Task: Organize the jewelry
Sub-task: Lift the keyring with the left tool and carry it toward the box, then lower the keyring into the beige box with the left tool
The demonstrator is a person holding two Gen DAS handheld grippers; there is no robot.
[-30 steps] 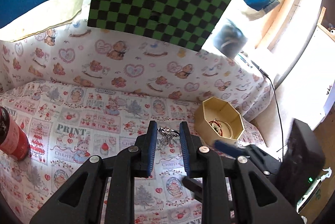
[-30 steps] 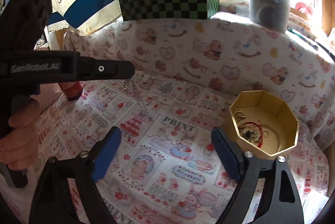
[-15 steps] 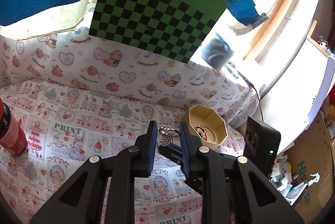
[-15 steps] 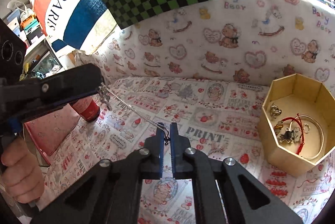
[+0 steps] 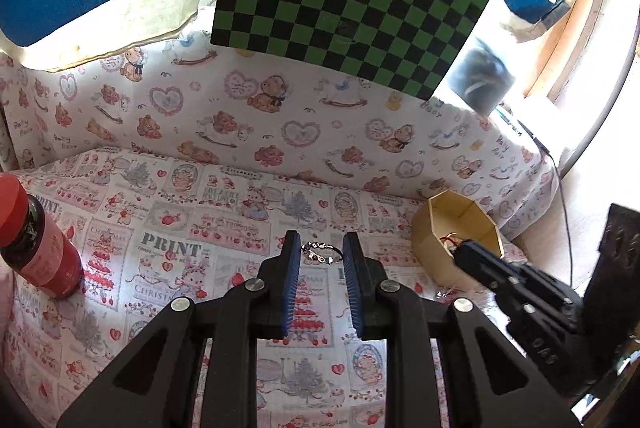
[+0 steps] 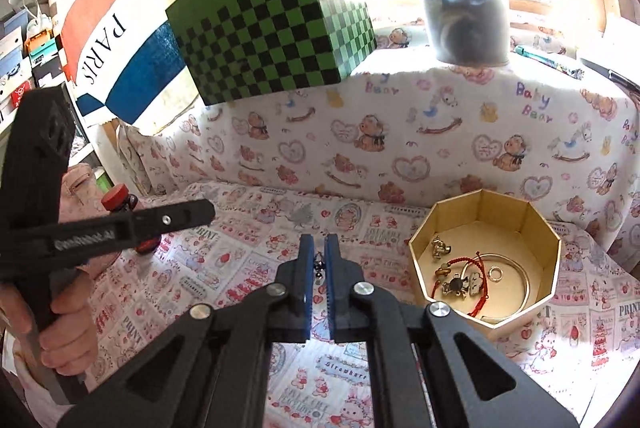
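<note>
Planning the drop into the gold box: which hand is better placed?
Right. The right gripper is shut on a chain, close beside the box; the left gripper sits farther away.

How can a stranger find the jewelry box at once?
Find the cloth with cartoon prints and follow it to its right end. There stands the box, open on top. Alone here it is eight-sided and tan, with a red cord inside.

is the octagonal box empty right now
No, the octagonal box holds a red cord bracelet, a ring and small charms.
</note>
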